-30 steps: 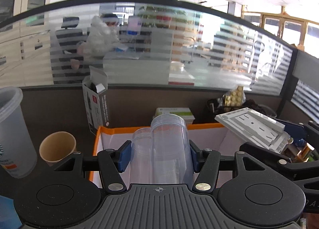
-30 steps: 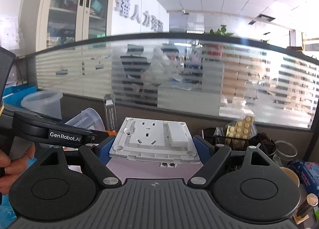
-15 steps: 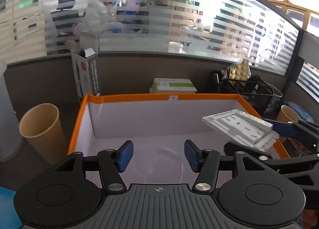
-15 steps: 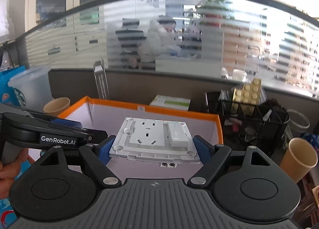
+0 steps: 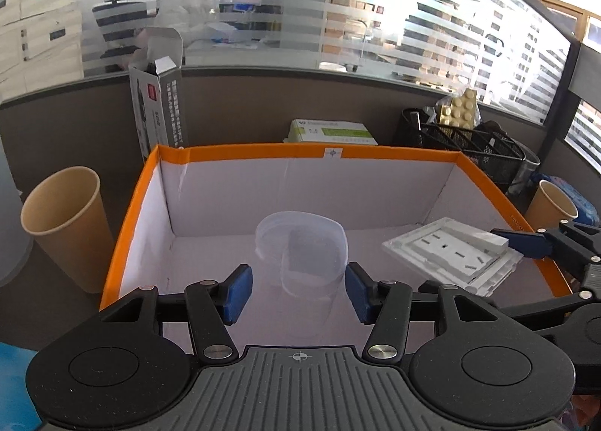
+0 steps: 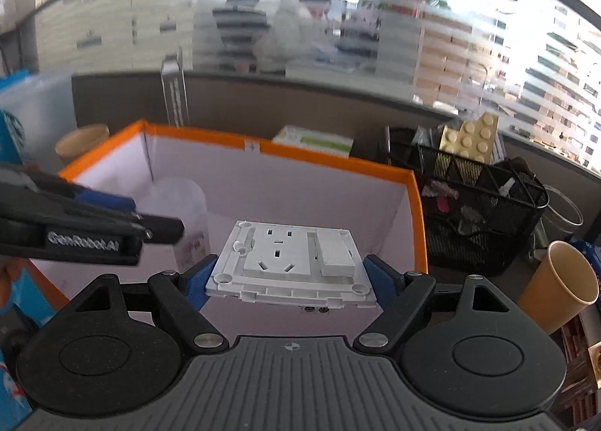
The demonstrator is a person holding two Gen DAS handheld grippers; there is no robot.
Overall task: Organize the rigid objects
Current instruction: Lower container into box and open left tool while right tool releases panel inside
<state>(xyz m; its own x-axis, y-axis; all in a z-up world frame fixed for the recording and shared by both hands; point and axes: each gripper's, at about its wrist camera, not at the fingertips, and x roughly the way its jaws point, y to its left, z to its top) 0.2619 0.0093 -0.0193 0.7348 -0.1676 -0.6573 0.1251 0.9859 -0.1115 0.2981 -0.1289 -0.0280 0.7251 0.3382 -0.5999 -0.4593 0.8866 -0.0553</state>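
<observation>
Both claws have dropped into the orange box (image 5: pixel 240 151). The left gripper (image 5: pixel 298 290) pinches clear cups (image 5: pixel 300 250); at 3 o'clock, the right gripper (image 6: pixel 289 279) pinches the white socket plate (image 6: pixel 291 262), ready to let go.

Blue-print box (image 6: pixel 11 130) cut off, blurred

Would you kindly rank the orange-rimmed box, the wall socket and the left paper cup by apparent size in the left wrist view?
1. Orange-rimmed box
2. Left paper cup and wall socket: look similar, not ranked.
</observation>
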